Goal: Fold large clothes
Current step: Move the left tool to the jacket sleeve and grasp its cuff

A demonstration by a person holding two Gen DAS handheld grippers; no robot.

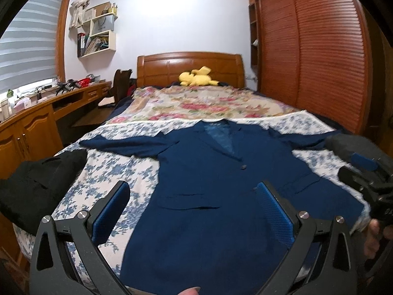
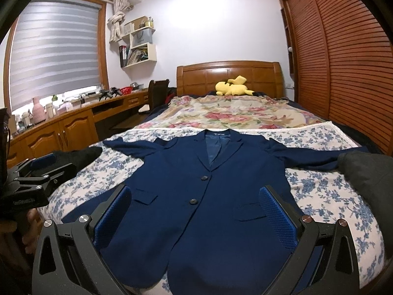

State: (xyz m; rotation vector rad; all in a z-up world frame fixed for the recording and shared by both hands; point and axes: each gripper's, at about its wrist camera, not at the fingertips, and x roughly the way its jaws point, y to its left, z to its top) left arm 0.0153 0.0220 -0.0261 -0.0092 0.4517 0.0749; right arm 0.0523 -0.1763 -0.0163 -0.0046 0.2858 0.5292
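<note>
Your navy blazer lies flat and face up on the bed, both of your grippers spread wide above its hem

You hold the left gripper with its blue pads well apart and nothing between them, over the jacket's left lower front; your right gripper is just as wide and empty, centred over the lower button. The blazer rests on the blue-flowered sheet, collar toward the wooden headboard, sleeves stretched out to each side, both front buttons fastened as far as you can see. Beyond the collar is a rose-patterned cover, and a yellow plush toy sits by the headboard. A black garment lies at the bed's left edge, a dark grey one at its right
</note>
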